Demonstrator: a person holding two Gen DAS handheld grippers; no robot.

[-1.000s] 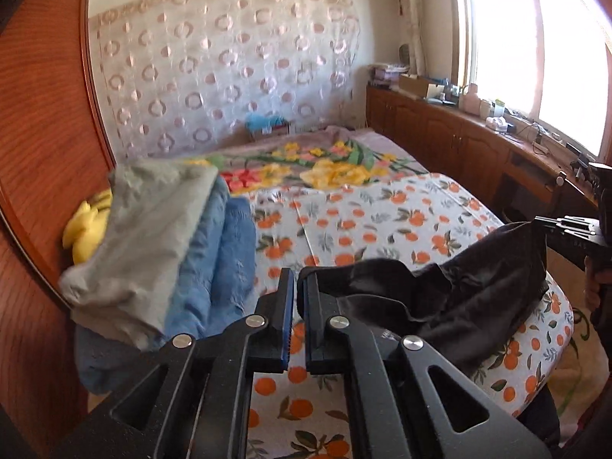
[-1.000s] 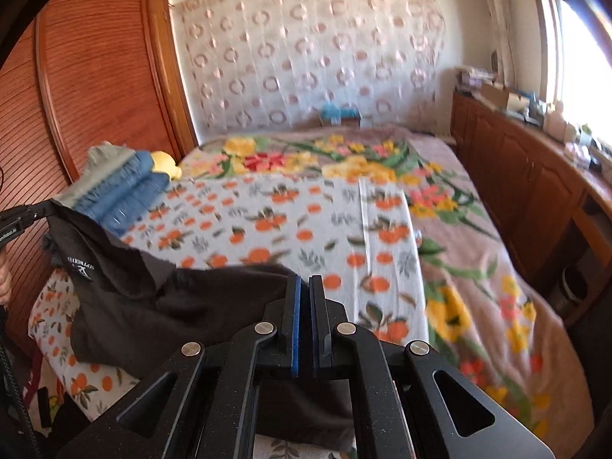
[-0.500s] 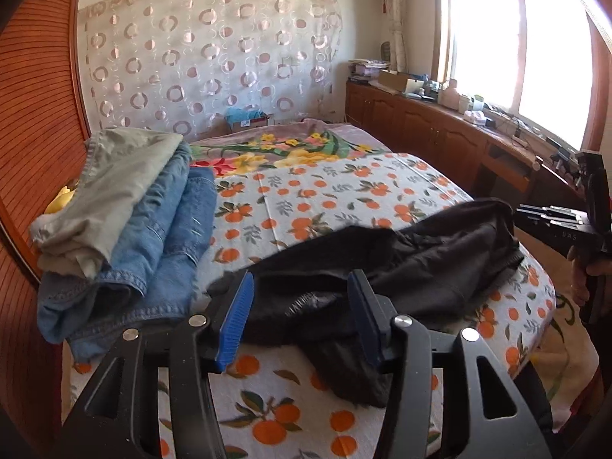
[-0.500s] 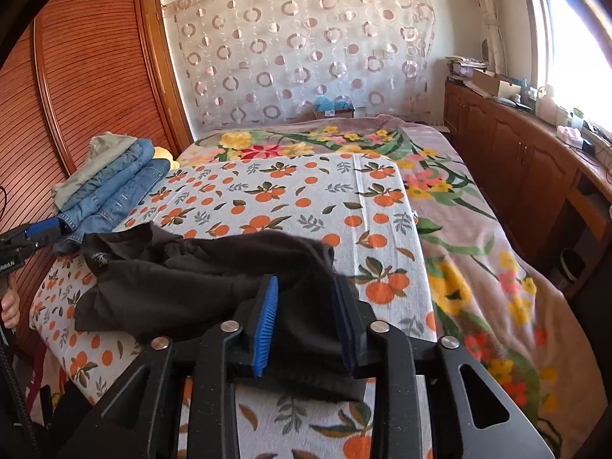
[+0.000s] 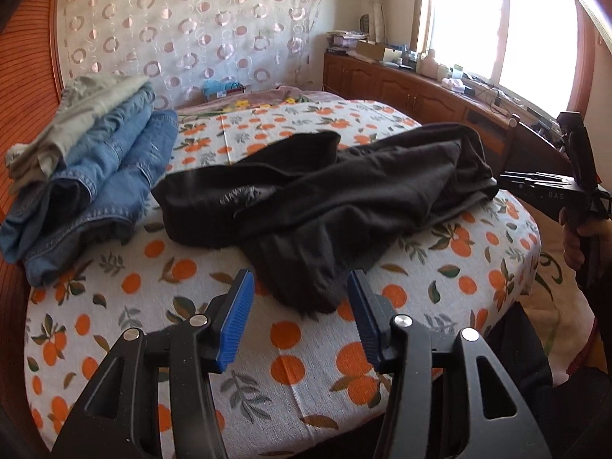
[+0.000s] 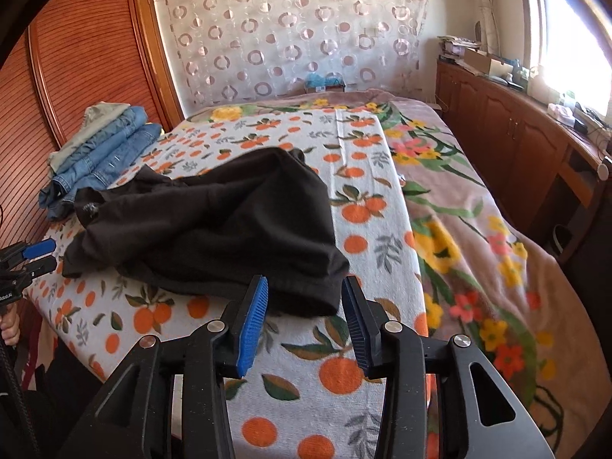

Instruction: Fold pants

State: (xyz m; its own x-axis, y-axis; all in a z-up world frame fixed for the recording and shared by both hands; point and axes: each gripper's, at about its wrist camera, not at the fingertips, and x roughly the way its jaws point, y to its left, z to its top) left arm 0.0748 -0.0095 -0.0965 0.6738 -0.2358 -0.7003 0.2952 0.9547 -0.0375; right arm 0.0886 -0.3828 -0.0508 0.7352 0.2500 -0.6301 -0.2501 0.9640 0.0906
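Note:
Black pants (image 5: 325, 199) lie crumpled in a loose heap across the near end of the bed, on the orange-print sheet (image 5: 290, 367). They also show in the right wrist view (image 6: 214, 222). My left gripper (image 5: 300, 287) is open and empty, just short of a hanging fold of the pants. My right gripper (image 6: 304, 290) is open and empty, just in front of the pants' near edge. The right gripper also shows at the right of the left wrist view (image 5: 543, 187); the left one shows at the left edge of the right wrist view (image 6: 34, 256).
A stack of folded jeans and grey-green trousers (image 5: 84, 160) lies left of the pants, also in the right wrist view (image 6: 103, 141). A wooden wardrobe (image 6: 76, 69) stands beside the bed. A floral blanket (image 6: 478, 229) covers the right side. A cabinet (image 6: 535, 145) runs under the window.
Both grippers were shut on the pants and held them up a second ago. They have opened and let go, the pants dropped onto the bed, and both grippers pulled back.

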